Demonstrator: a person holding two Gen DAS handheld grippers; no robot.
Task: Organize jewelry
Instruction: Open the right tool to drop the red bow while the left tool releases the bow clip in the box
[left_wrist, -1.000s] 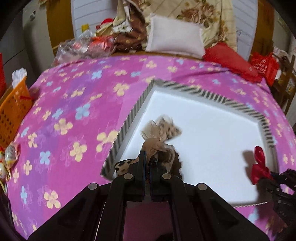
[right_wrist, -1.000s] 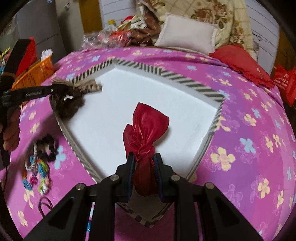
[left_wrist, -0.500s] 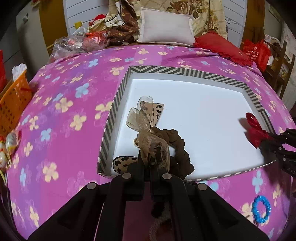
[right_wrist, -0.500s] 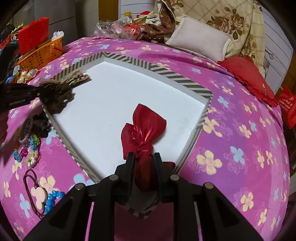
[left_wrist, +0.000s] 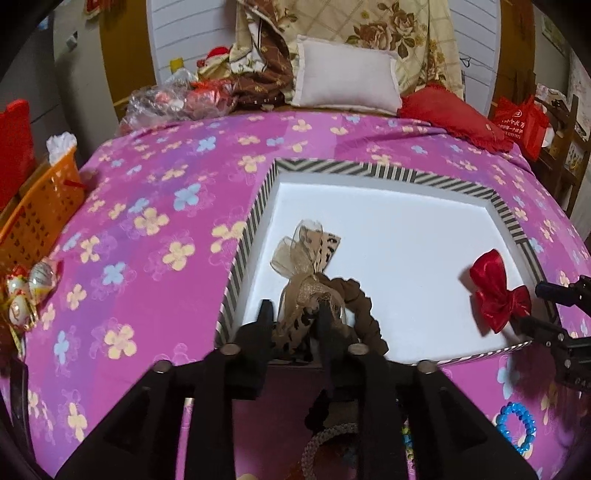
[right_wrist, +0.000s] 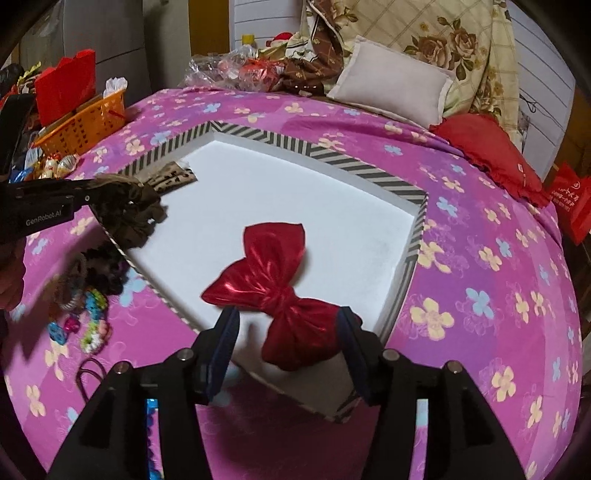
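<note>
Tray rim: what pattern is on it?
Black-and-white diagonal stripes on the tray rim; clearest in the right wrist view.

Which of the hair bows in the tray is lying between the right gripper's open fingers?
The shiny red bow, near the tray's front corner. The other one, the brown scrunchie with a gauzy tan bow, sits at the opposite side by the left gripper.

Your right claw (right_wrist: 288, 328) has its fingers spread wide apart; your left claw (left_wrist: 293, 317) is parted too, fingers level and pointing forward.
</note>
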